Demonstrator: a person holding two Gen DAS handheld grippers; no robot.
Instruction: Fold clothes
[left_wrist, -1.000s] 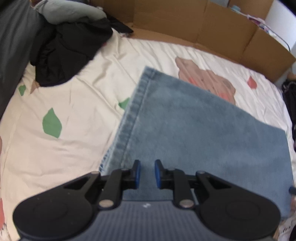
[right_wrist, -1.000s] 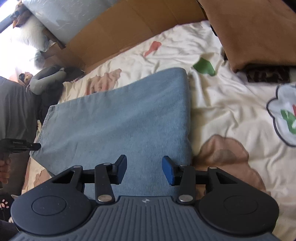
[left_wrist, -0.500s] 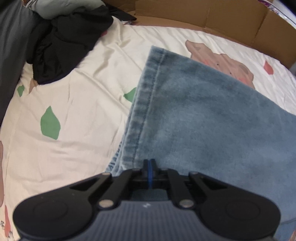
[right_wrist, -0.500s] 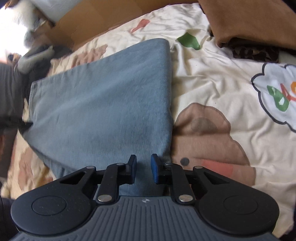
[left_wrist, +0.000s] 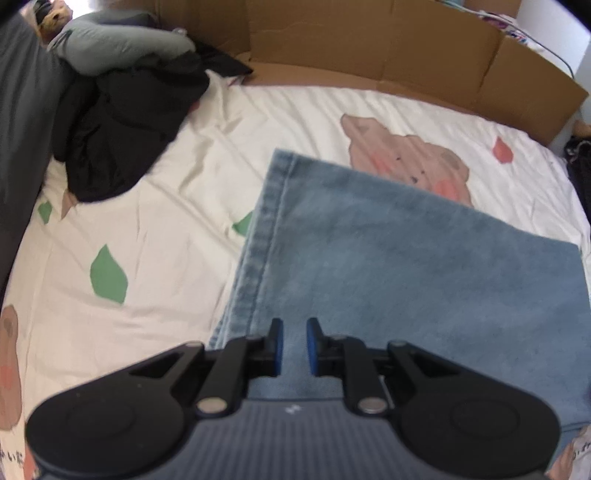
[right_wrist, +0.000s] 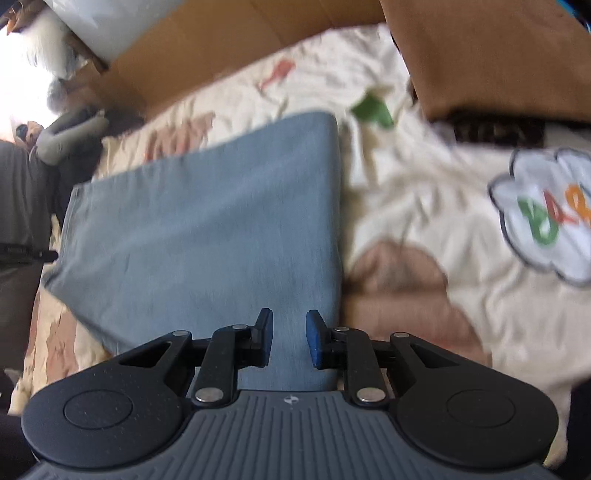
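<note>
Folded blue jeans (left_wrist: 406, 266) lie flat on the patterned bedsheet (left_wrist: 155, 236), hem stitching along their left edge. My left gripper (left_wrist: 294, 347) is open with a narrow gap, above the jeans' near left part, holding nothing. In the right wrist view the jeans (right_wrist: 221, 229) stretch away to the left, their folded edge on the right. My right gripper (right_wrist: 289, 341) is open with a narrow gap, above the near right corner of the jeans, holding nothing. The left gripper's tip (right_wrist: 33, 254) shows at the far left edge.
A heap of black and grey clothes (left_wrist: 125, 110) lies at the bed's far left. Cardboard walls (left_wrist: 369, 51) line the far side. A folded brown garment (right_wrist: 491, 55) lies on a dark patterned one at the right, beyond the jeans.
The left gripper, shut at the jeans' edge half a second ago, has opened and drawn back. The right gripper has opened a little and pulled back; the jeans lie flat.
</note>
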